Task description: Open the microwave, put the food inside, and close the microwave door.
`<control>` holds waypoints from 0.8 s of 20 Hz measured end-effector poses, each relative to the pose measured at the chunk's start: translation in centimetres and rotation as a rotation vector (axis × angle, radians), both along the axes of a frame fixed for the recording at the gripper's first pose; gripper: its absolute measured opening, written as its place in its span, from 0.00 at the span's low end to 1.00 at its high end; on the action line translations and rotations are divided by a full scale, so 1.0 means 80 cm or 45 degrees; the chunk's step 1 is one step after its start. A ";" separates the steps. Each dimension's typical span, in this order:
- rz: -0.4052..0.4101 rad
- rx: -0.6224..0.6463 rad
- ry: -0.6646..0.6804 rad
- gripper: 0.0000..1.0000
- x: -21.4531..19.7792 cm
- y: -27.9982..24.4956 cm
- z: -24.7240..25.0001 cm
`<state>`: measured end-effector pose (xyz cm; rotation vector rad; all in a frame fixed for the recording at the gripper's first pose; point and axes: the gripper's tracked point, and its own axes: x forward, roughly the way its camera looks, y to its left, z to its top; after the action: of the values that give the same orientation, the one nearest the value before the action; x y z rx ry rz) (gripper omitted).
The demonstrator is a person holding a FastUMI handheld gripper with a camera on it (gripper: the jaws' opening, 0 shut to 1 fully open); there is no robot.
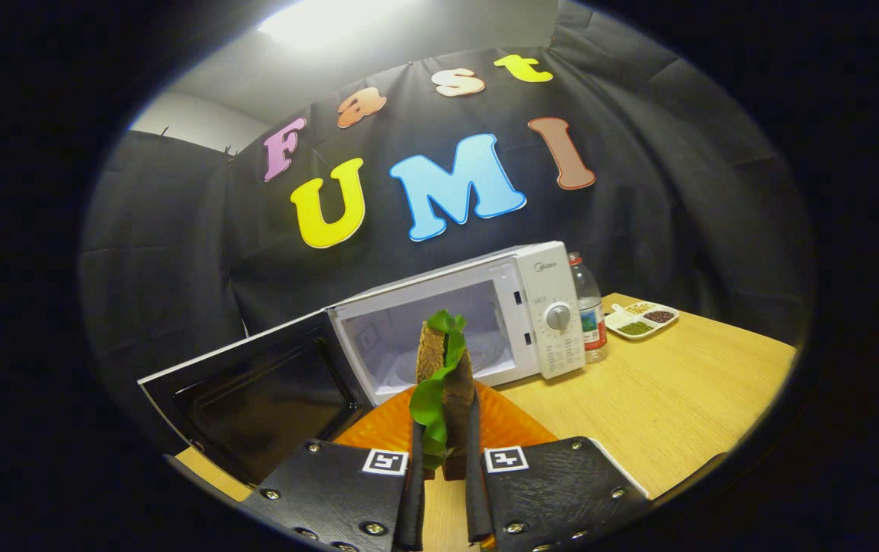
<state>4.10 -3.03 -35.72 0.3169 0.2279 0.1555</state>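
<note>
A sandwich [447,376] of brown bread with green lettuce stands on edge between my fingers, and my gripper [445,448] is shut on it. Under it lies an orange plate [508,425] on the wooden table [661,406]. Beyond the sandwich stands the white microwave [539,307], whose door [255,391] hangs wide open to the left. Its white cavity [385,341] shows behind the food, with the dial panel [558,316] on the right.
A clear plastic bottle [588,307] stands right of the microwave. Behind it, near the table's far corner, lies a white divided dish [642,320] with beans and grains. The open door juts out over the table's left side.
</note>
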 end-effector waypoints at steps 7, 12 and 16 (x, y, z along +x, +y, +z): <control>0.004 -0.035 0.040 0.22 0.114 0.046 -0.031; 0.005 -0.060 0.051 0.22 0.186 0.068 -0.048; -0.007 -0.061 0.019 0.22 0.240 0.084 -0.052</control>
<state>23.34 3.70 -39.87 0.2714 0.2454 0.1419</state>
